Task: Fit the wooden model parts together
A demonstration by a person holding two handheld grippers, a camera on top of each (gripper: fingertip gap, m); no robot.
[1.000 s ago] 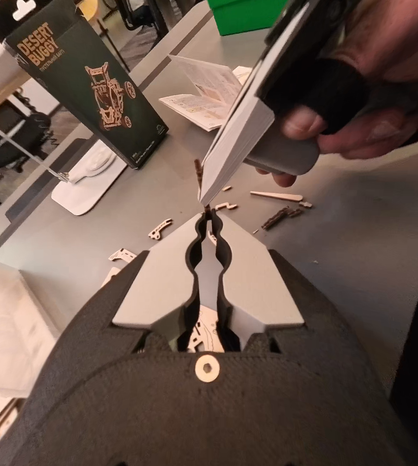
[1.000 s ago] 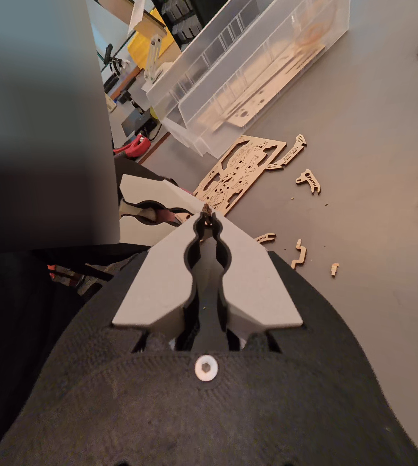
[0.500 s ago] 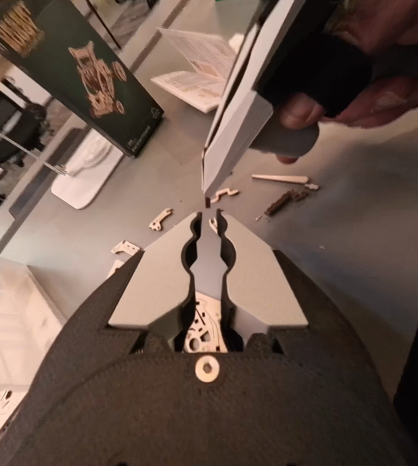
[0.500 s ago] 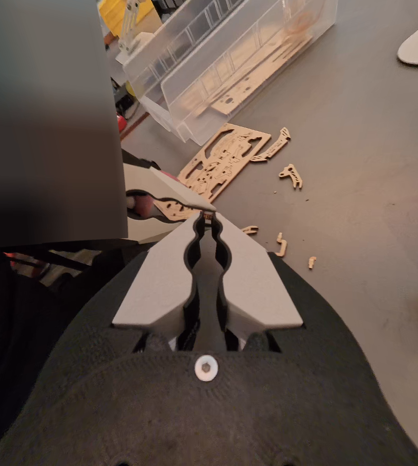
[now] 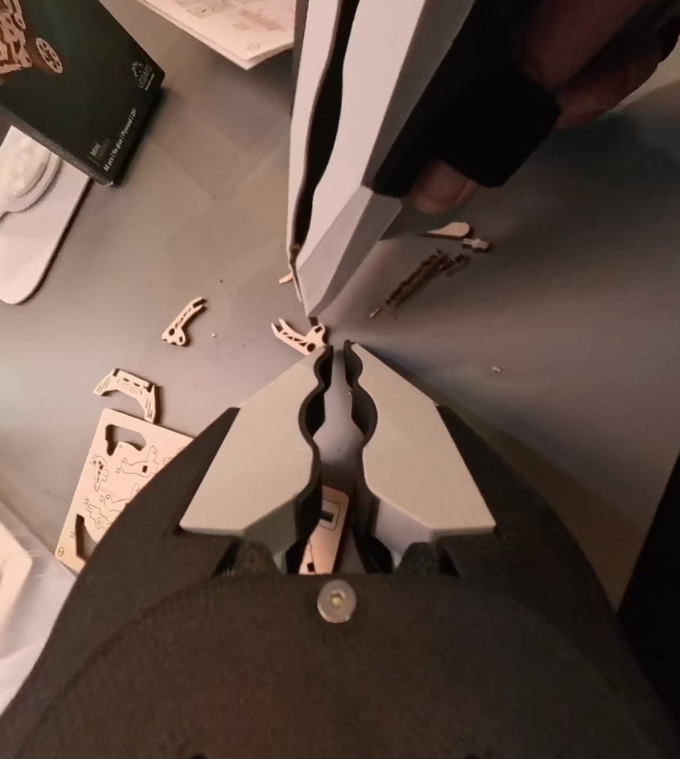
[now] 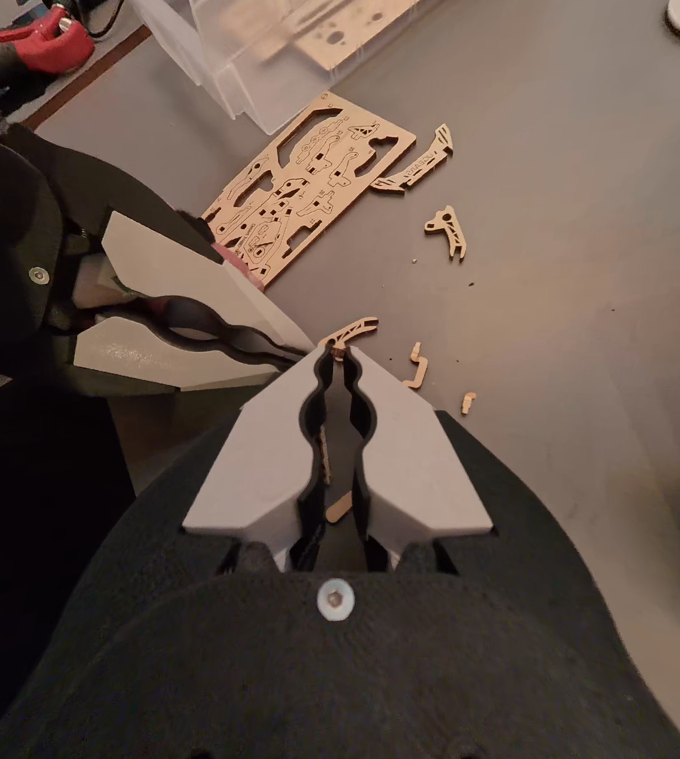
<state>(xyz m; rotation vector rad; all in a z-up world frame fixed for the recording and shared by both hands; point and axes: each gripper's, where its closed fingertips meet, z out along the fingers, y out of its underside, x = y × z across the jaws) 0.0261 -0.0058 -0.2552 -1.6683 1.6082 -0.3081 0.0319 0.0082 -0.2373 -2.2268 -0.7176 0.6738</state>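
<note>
My right gripper point(image 6: 338, 350) is shut on a small brown wooden part point(image 6: 337, 353) pinched at its very tips. It also shows in the left wrist view point(image 5: 301, 283), coming down from the top in a person's hand. My left gripper point(image 5: 338, 349) is open by a narrow gap, with only bare table between its tips. In the right wrist view it lies at the left point(image 6: 289, 354), its tips close to the right gripper's tips. A loose curved wooden part point(image 5: 299, 336) lies flat on the grey table point(image 5: 494, 410) just ahead of the left tips; it also shows in the right wrist view point(image 6: 348, 330).
A punched wooden sheet point(image 6: 309, 189) lies by a clear plastic bin point(image 6: 280, 53). Small loose parts point(image 6: 447, 230) point(image 6: 418, 369) point(image 5: 184, 320) are scattered on the table, with dark scraps point(image 5: 424, 275). A dark model box point(image 5: 63, 82), a booklet point(image 5: 227, 24) and a white pad point(image 5: 22, 230) sit farther off. My two grippers' fingertips are within a few centimetres of each other.
A second ago both grippers' tips met on the small part. My left gripper has opened and drawn back from it. The right gripper stays shut on the part. Both have dropped nearer the table.
</note>
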